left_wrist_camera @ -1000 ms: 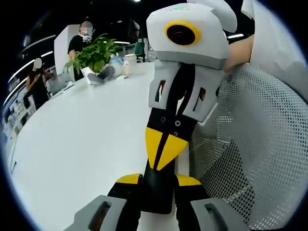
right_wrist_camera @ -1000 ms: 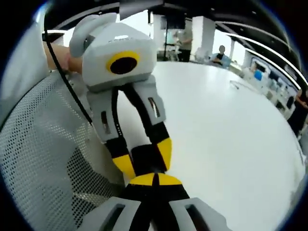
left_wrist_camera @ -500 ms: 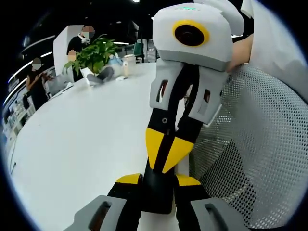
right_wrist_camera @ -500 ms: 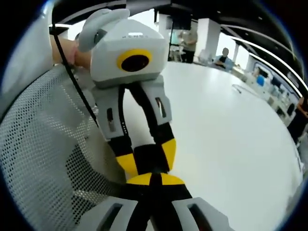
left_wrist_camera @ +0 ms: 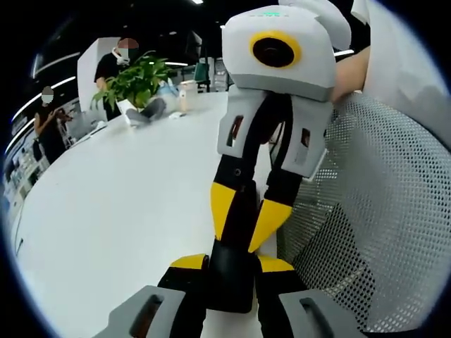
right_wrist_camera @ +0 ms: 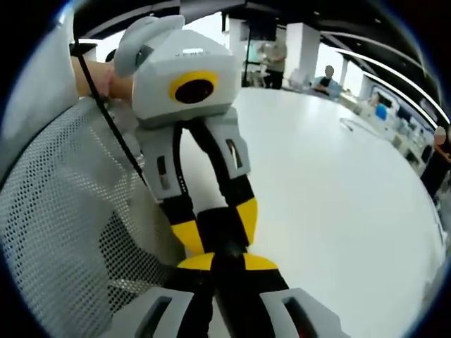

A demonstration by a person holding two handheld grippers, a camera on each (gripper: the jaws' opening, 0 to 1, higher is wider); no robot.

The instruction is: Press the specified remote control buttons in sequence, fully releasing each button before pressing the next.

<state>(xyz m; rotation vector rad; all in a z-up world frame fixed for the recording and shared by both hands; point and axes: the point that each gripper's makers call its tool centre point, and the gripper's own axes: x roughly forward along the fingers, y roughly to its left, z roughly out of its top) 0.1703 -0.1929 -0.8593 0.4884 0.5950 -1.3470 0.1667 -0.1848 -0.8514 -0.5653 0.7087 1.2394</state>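
Note:
A black remote control (left_wrist_camera: 229,285) sits between the yellow tips of my left gripper (left_wrist_camera: 231,264), which is shut on it. From above, my right gripper (left_wrist_camera: 248,215) points down at the remote's far end with its yellow tips a little apart. In the right gripper view, my right gripper (right_wrist_camera: 229,263) has its jaws parted on either side of a dark strip. Just beyond them the remote (right_wrist_camera: 222,232) is clamped in the left gripper (right_wrist_camera: 217,227). The remote's buttons are hidden.
A large white table (left_wrist_camera: 120,197) spreads under both grippers. A grey mesh chair back (left_wrist_camera: 380,211) stands close beside them. A potted plant (left_wrist_camera: 137,81) and small items sit at the table's far end, with people standing beyond. A hand (right_wrist_camera: 106,77) holds the left gripper.
My right gripper's yellow tips were pressed together one second ago and now stand apart. The left gripper keeps its hold on the remote.

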